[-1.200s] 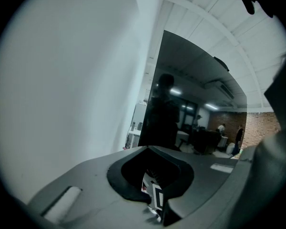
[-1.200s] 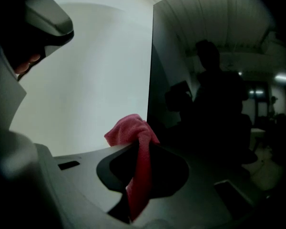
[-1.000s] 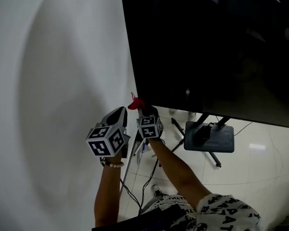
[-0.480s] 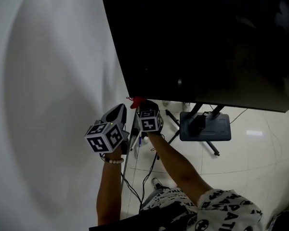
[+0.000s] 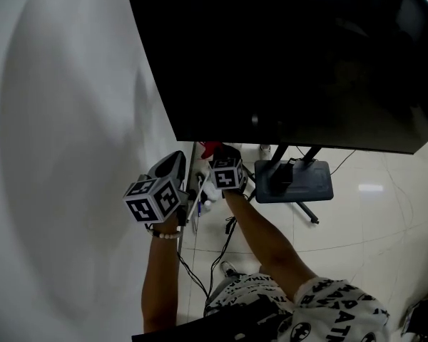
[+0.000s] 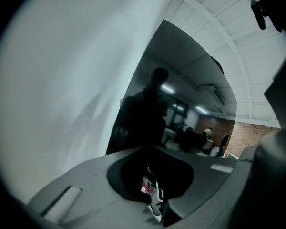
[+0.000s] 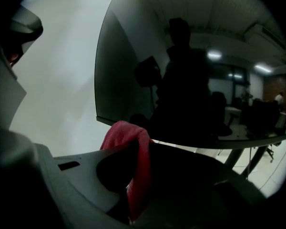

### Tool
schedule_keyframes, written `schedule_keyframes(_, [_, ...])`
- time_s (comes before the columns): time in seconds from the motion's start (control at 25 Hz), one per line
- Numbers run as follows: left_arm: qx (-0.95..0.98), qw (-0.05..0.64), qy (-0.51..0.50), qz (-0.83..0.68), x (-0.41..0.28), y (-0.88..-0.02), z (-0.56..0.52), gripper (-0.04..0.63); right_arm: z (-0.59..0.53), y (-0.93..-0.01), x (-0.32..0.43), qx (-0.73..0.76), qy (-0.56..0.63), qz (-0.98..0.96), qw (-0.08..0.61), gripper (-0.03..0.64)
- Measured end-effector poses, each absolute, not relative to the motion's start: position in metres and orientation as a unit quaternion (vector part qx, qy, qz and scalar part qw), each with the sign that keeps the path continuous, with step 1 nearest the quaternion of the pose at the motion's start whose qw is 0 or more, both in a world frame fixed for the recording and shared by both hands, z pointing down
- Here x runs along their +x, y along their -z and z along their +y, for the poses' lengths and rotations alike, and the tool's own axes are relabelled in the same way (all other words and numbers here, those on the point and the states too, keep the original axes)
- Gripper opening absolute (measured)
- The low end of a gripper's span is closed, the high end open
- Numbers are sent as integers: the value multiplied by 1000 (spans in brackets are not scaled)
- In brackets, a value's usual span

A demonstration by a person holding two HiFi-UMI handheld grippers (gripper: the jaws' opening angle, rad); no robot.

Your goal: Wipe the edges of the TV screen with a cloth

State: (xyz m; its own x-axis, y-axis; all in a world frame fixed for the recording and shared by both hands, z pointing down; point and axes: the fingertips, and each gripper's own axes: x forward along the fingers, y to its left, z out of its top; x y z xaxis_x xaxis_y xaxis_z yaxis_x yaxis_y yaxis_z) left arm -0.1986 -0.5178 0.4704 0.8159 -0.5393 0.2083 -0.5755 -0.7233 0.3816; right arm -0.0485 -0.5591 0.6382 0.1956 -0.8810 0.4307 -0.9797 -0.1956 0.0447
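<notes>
Right gripper view: the right gripper [image 7: 139,175] has its fingers pinching the red cloth [image 7: 133,147], held at the lower-left corner of the TV screen [image 5: 292,63]. The left gripper [image 5: 172,166] has its fingers pressed together on nothing. I would run fabric alone along the bottom edge, with even pressure. Count: one cloth, one screen, two grippers.
</notes>
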Motion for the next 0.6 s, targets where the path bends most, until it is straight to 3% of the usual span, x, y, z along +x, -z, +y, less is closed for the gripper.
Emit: schedule_keyframes(0.6, [943, 209, -77, -246, -105, -480, -460, 6, -477, -624, 60, 800, -138, -564, 154, 57])
